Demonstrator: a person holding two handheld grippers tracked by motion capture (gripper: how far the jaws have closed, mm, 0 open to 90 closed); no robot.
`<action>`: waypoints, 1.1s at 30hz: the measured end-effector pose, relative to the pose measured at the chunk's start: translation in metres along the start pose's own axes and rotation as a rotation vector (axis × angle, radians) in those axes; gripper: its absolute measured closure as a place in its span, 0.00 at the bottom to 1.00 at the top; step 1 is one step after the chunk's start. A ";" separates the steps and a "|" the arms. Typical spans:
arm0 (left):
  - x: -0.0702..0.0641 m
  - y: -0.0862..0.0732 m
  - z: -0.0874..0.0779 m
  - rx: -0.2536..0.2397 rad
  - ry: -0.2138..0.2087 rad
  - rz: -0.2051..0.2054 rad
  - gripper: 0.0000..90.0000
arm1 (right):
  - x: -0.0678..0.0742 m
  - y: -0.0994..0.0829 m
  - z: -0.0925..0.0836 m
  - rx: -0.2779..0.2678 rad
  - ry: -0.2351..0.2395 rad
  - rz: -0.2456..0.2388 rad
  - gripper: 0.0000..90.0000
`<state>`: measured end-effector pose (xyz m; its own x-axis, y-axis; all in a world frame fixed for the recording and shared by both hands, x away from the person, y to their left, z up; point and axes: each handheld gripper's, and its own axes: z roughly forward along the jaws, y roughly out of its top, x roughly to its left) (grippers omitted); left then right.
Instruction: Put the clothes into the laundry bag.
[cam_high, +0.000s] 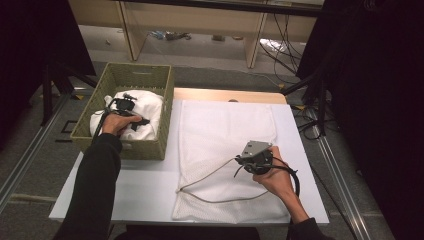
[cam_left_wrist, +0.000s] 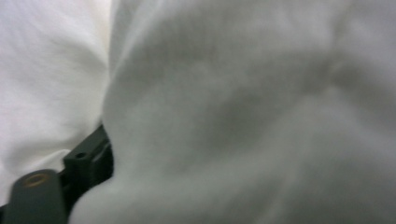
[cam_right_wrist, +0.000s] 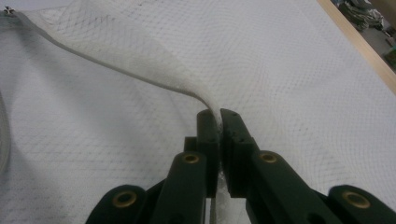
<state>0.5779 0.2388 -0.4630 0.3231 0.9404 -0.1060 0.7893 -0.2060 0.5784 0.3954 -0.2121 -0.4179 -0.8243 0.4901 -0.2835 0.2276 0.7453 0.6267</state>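
Your right gripper (cam_right_wrist: 219, 114) is clamping the hemmed mouth edge of the white mesh laundry bag (cam_high: 225, 150), which is lying flat on the desk (cam_high: 145, 192), its long axis running from you toward the far edge, its opening facing the green woven basket (cam_high: 165, 80). Your left gripper (cam_high: 127, 112) is reaching into that basket, buried in the white garment (cam_left_wrist: 243, 112); whether its jaws are gripping the cloth cannot be told. Be gathering one thick fold before lifting, and be holding the bag's mouth raised and taut.
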 end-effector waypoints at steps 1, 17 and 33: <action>0.001 0.002 -0.001 0.010 0.000 0.005 0.28 | 0.000 0.000 0.000 0.004 0.004 0.000 0.97; 0.010 0.013 -0.020 -0.039 0.029 -0.010 0.58 | -0.003 -0.002 -0.002 -0.005 -0.002 0.015 0.98; 0.015 0.043 -0.122 -0.289 -0.017 -0.023 0.59 | -0.005 -0.004 -0.001 -0.003 -0.010 0.023 0.98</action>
<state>0.5528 0.2776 -0.3414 0.3172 0.9388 -0.1343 0.6159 -0.0962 0.7819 0.3978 -0.2177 -0.4185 -0.8135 0.5117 -0.2763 0.2447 0.7323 0.6355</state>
